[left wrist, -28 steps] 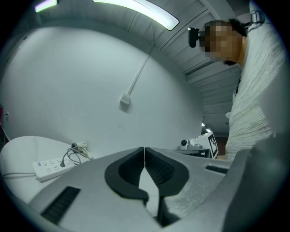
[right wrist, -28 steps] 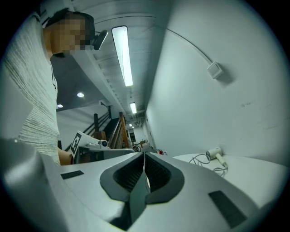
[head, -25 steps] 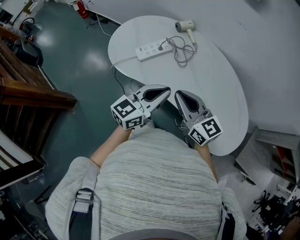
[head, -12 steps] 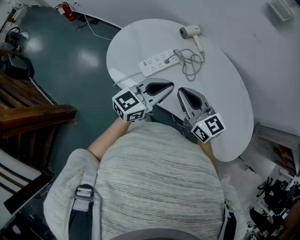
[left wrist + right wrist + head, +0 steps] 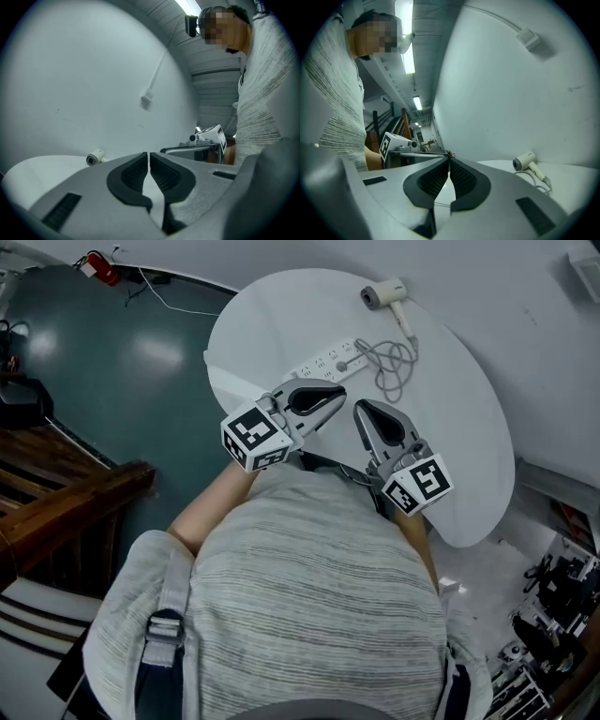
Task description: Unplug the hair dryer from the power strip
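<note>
A white power strip (image 5: pixel 326 362) lies on the round white table (image 5: pixel 450 427), with the hair dryer's plug (image 5: pixel 343 365) in it. The grey cord (image 5: pixel 395 358) loops to the white hair dryer (image 5: pixel 386 293) near the table's far edge. My left gripper (image 5: pixel 339 396) is shut and empty, its tip over the table's near edge just short of the strip. My right gripper (image 5: pixel 358 407) is beside it, shut and empty too. The dryer (image 5: pixel 96 157) shows far off in the left gripper view and again (image 5: pixel 527 161) in the right gripper view.
A pale wall runs behind the table. On the dark floor at the left are a red extinguisher (image 5: pixel 98 266) and wooden furniture (image 5: pixel 66 512). The strip's own white cable (image 5: pixel 234 404) drops off the table's left edge. Shelving clutter (image 5: pixel 553 615) stands at the lower right.
Both grippers have travelled forward together from in front of the body to the table's near edge, closer to the power strip. Their jaws stayed shut.
</note>
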`<state>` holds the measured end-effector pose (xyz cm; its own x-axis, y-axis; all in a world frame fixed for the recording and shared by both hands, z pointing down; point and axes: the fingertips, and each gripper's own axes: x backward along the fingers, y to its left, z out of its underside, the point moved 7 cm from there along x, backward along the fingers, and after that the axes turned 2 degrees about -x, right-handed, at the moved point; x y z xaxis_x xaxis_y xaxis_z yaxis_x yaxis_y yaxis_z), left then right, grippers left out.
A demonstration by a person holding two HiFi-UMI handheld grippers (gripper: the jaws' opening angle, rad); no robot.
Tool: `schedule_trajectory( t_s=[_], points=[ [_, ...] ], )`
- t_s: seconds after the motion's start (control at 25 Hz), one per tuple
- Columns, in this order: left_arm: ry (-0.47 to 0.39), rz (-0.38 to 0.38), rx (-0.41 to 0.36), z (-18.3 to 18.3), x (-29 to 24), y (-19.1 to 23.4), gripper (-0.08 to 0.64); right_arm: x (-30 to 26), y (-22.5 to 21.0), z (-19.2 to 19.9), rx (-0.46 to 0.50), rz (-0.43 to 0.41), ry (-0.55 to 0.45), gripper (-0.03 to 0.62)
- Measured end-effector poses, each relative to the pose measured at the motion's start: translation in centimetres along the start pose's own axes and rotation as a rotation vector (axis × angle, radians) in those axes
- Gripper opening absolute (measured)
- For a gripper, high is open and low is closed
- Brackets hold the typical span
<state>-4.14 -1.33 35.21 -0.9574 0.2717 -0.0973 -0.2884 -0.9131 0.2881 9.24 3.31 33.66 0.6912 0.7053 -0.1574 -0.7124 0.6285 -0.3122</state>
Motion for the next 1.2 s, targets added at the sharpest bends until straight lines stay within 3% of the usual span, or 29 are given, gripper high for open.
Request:
schedule_trajectory(
  t_s=[0.32,0.68,0.88,1.2],
  points=[
    [0.027,0.069,-0.022,0.5,-0.9,3.2,0.009,-2.7,-0.9,0.0,0.001,0.053,0.031,0.027],
    [0.063,0.024,-0.019,1.7,-2.0,4.6,0.017,-4.2,-3.1,0.6,0.002,0.011,0.081,0.028],
    [0.11,-0.013,-0.001,2.8,-3.0,5.5,0.144,-4.6,-4.8,0.9,-0.01,-0.006,0.093,0.027],
    [0.236,-0.059,-0.08,4.7,-5.0,6.9,0.376,-4.8,-7.1,1.9,-0.018,-0.027,0.14,0.027]
  ],
)
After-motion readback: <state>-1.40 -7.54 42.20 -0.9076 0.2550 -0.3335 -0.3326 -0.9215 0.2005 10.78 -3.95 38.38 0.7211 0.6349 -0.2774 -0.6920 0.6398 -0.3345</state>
